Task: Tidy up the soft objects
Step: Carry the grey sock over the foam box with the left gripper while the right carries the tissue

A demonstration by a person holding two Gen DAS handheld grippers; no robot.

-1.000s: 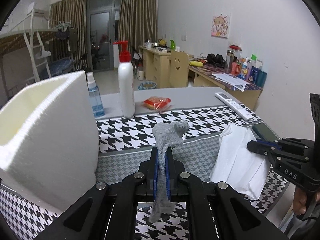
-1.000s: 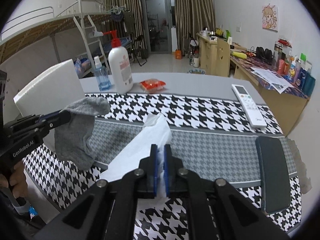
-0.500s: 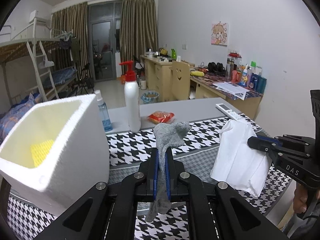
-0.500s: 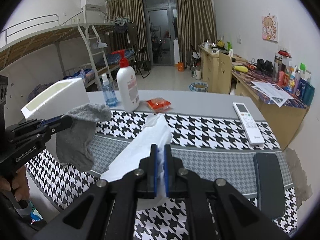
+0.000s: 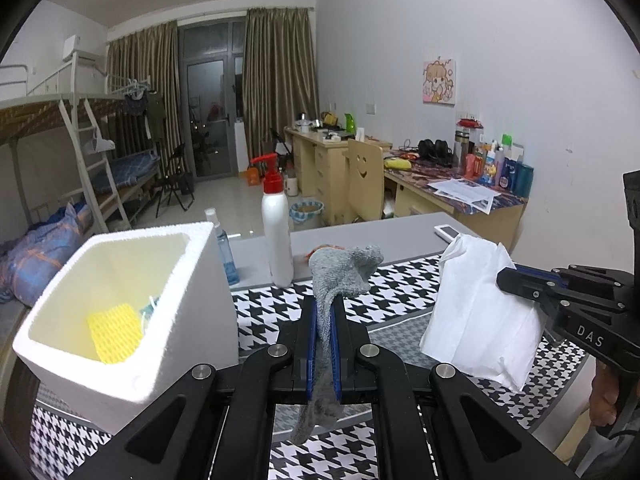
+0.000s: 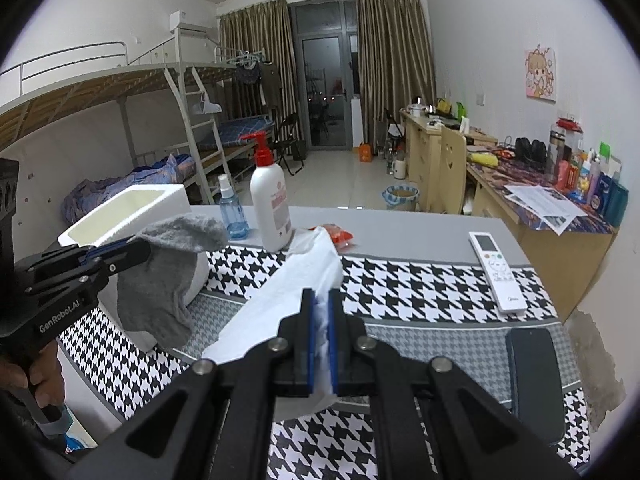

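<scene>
The left gripper point(image 5: 325, 320) is clamped on a grey knitted sock point(image 5: 344, 270). The sock's long axis runs vertically: its bunched upper end flops toward 2 o'clock above the jaws and its limp tail hangs below them toward 6 o'clock, clear of the table.

The right gripper point(image 6: 322, 312) is clamped on a white tissue sheet point(image 6: 296, 280), thin, creased and roughly rectangular. In the right wrist view its long axis runs from the jaws toward 12 o'clock, with the lower corner drooping toward 8 o'clock.

A white foam box point(image 5: 132, 312), granular and open-topped, stands at 9 o'clock of the sock on the houndstooth tablecloth point(image 5: 400, 292). A yellow mesh pad point(image 5: 114, 338) lies inside it.
</scene>
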